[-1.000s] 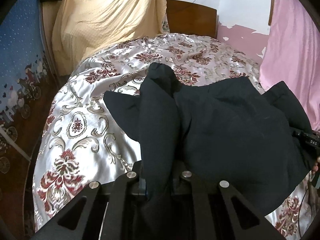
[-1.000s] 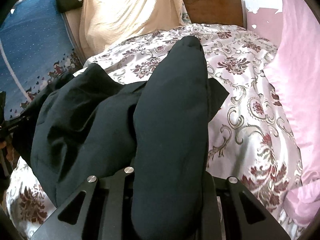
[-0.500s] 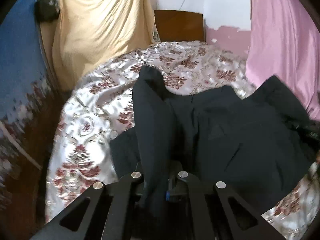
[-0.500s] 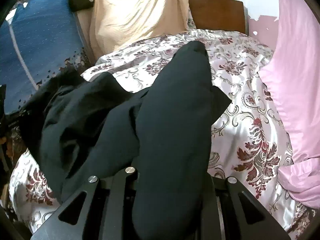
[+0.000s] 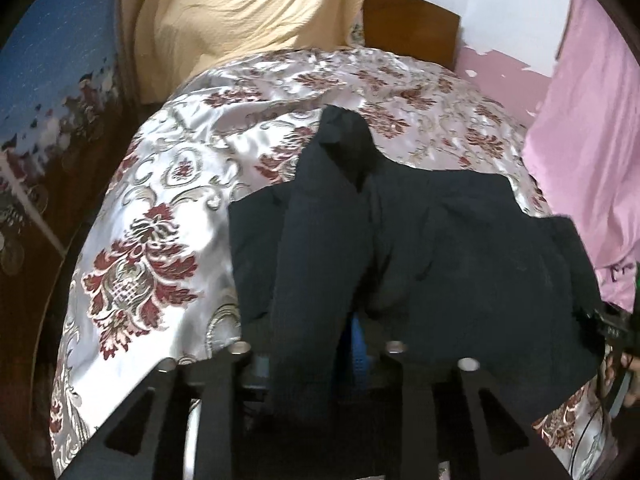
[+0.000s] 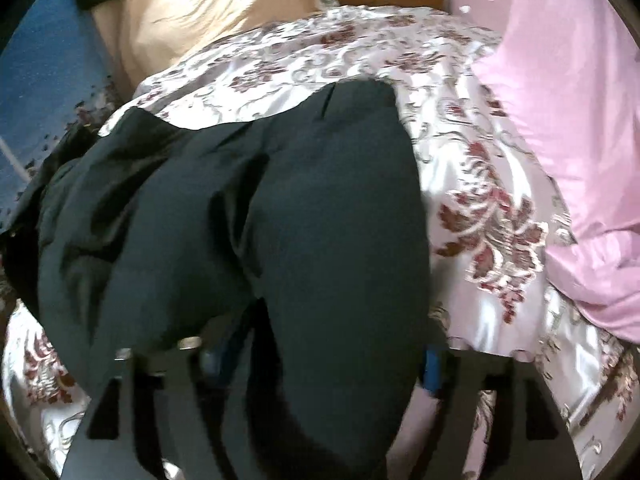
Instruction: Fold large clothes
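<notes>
Dark garment drapes between both downward-tilted grippers, left gripper and right gripper, just spreading.

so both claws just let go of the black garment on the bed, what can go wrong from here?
1. Both claws' jaws have just been opening, but the black garment is draped between them; pulling the left claw or right claw back may drag it.
2. The bedspread looks slick satin, so the fold may slide.

I see a bed covered with a shiny silver spread patterned in dark red flowers. A dark garment lies bunched on it near me, and pink cloth rests along its right edge.
</notes>
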